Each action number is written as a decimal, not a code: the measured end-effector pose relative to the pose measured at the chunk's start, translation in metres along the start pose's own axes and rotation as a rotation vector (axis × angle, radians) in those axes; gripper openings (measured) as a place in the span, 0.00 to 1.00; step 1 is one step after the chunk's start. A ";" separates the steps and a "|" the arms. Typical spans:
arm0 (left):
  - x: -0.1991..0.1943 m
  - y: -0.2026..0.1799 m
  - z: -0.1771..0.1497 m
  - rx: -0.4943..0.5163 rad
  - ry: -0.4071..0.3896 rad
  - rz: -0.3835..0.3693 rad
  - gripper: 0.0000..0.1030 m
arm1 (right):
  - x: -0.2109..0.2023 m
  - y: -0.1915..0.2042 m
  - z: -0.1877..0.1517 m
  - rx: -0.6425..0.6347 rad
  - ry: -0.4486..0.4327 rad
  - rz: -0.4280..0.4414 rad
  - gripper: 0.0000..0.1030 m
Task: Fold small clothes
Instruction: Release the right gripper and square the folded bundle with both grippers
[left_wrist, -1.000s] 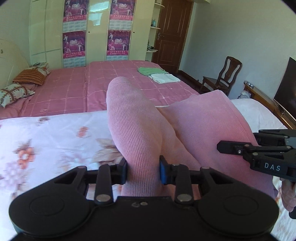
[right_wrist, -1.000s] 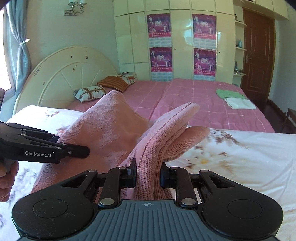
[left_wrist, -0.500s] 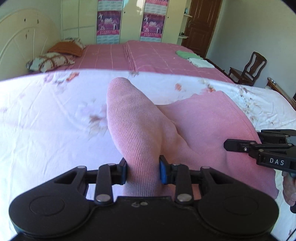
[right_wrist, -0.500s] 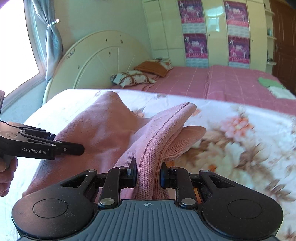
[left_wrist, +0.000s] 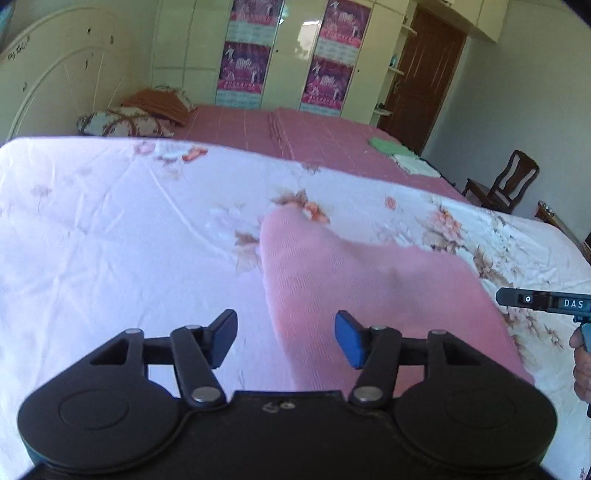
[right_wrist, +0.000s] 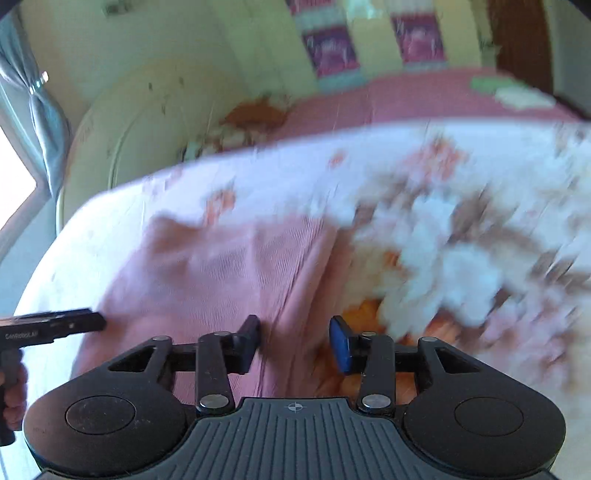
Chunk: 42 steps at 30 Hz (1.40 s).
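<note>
Pink garment lies on floral bedsheet; folded clothes perhaps beyond.

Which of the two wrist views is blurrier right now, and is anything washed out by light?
Right wrist view: heavy motion smear over the floral sheet and far wall, window corner blown white; only the right gripper stays crisp. Left wrist view: mostly sharp, though sunlight bleaches the sheet's left side and the pink garment looks slightly soft.

pink garment, white sheet (floral)
</note>
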<state>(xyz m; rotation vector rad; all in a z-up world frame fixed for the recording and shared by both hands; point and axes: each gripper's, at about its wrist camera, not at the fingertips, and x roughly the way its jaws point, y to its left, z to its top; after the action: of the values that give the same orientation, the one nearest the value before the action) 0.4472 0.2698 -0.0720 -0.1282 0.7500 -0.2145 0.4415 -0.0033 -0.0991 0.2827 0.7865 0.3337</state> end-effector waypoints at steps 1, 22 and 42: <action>0.002 -0.006 0.008 0.029 -0.004 -0.014 0.54 | -0.006 0.001 0.007 -0.015 -0.023 -0.001 0.40; -0.030 -0.038 -0.067 0.118 0.054 0.014 0.54 | -0.049 0.057 -0.042 -0.311 0.032 0.010 0.10; -0.030 -0.048 -0.105 0.058 0.124 0.096 0.60 | -0.049 0.054 -0.086 -0.273 0.155 -0.115 0.09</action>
<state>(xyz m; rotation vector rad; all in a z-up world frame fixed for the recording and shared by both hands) 0.3466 0.2261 -0.1197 -0.0234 0.8704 -0.1541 0.3364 0.0371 -0.1059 -0.0451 0.8950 0.3531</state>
